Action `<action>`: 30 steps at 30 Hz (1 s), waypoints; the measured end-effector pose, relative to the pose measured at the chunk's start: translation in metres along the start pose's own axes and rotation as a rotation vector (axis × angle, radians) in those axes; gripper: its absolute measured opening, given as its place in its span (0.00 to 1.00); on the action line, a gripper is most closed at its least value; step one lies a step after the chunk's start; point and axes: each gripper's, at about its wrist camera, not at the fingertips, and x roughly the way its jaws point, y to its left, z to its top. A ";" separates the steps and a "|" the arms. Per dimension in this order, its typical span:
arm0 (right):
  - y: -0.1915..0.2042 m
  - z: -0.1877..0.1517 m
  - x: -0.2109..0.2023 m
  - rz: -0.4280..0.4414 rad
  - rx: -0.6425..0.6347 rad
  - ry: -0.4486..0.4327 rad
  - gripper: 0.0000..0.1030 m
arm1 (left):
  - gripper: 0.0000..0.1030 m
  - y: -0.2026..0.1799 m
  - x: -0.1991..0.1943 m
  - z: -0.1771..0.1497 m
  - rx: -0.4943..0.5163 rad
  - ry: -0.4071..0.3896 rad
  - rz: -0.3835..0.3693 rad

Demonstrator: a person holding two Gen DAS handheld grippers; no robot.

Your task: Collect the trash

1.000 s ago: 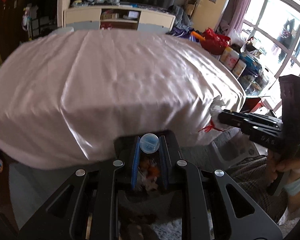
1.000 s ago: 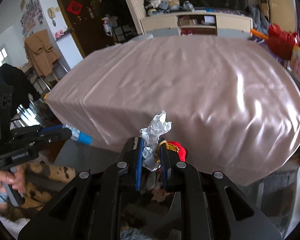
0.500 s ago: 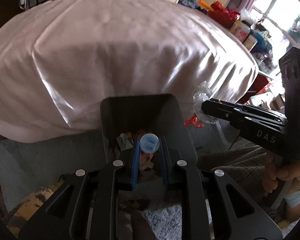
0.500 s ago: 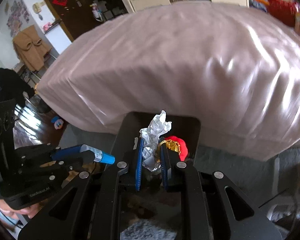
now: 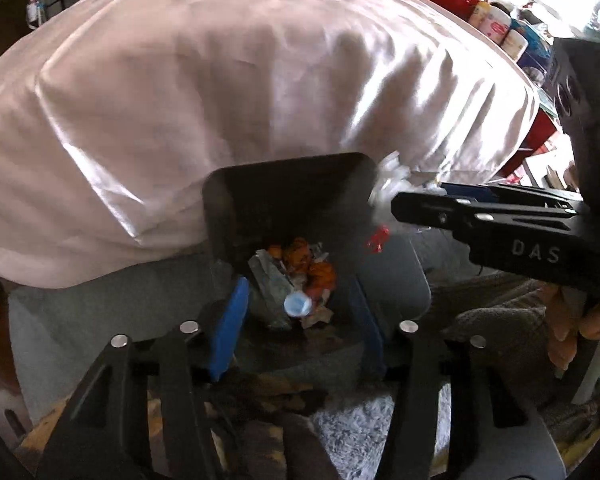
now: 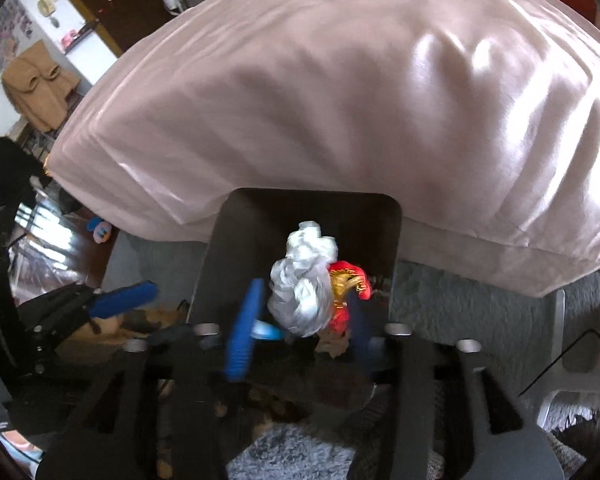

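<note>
Below the bed's [image 5: 220,80] near edge, both grippers, left [image 5: 296,320] and right [image 6: 300,320], have just opened, trash dropping into the bin [image 6: 228,248] straight beneath.

The dark bin [image 5: 220,216] gapes directly below both tools, its mouth unobstructed, though trash [image 5: 300,276] already fills its bottom. Just beyond it, the draped pink bed [image 5: 220,80] walls off forward travel. The right tool [image 5: 404,204] crowds the left tool's [image 5: 296,316] right flank.
</note>
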 end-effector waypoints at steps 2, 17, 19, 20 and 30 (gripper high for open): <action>-0.005 -0.001 -0.002 -0.002 0.018 -0.005 0.55 | 0.55 0.003 -0.002 0.000 -0.013 -0.005 -0.001; -0.038 0.000 -0.025 -0.004 0.147 -0.072 0.68 | 0.67 0.023 -0.024 0.006 -0.090 -0.078 0.031; -0.036 0.001 -0.028 -0.012 0.145 -0.091 0.68 | 0.67 0.024 -0.031 0.008 -0.099 -0.105 0.031; -0.036 0.001 -0.032 -0.019 0.144 -0.108 0.71 | 0.69 0.025 -0.034 0.009 -0.103 -0.116 0.033; -0.036 0.001 -0.105 -0.112 0.104 -0.369 0.97 | 0.92 0.032 -0.114 0.018 -0.106 -0.361 0.126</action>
